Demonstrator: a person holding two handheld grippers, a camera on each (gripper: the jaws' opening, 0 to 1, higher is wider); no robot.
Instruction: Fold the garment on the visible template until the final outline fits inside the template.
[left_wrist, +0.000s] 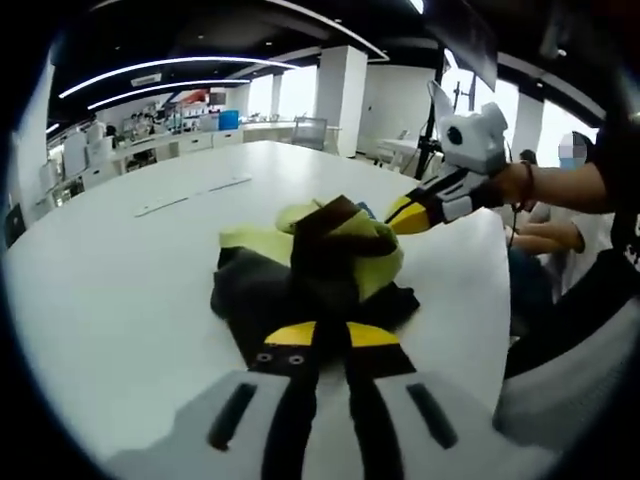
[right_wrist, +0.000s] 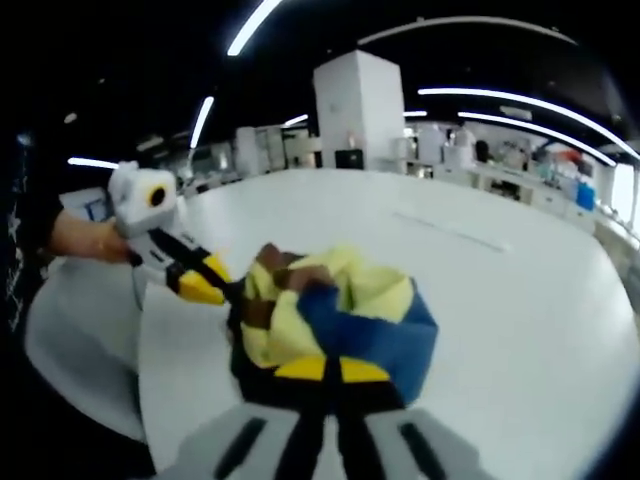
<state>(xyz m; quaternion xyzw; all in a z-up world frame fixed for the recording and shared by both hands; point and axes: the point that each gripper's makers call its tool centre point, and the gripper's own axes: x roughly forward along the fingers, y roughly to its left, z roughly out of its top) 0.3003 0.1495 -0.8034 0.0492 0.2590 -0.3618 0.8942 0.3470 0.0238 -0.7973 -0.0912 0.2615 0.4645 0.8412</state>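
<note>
A bunched garment in yellow-green, black and brown lies on the white table; the right gripper view also shows a blue panel on the garment. My left gripper is shut on its near dark edge, the yellow-tipped jaws pressed together over the cloth. My right gripper, held by a hand, bites the garment's far side. In its own view the right gripper is shut on the near hem, and the left gripper meets the cloth from the left. Faint thin strips mark the table beyond.
The round table's edge curves close on the right, with a person's arm and seated people beyond. Desks, white pillars and a tripod stand farther back. The same thin line crosses the bare table in the right gripper view.
</note>
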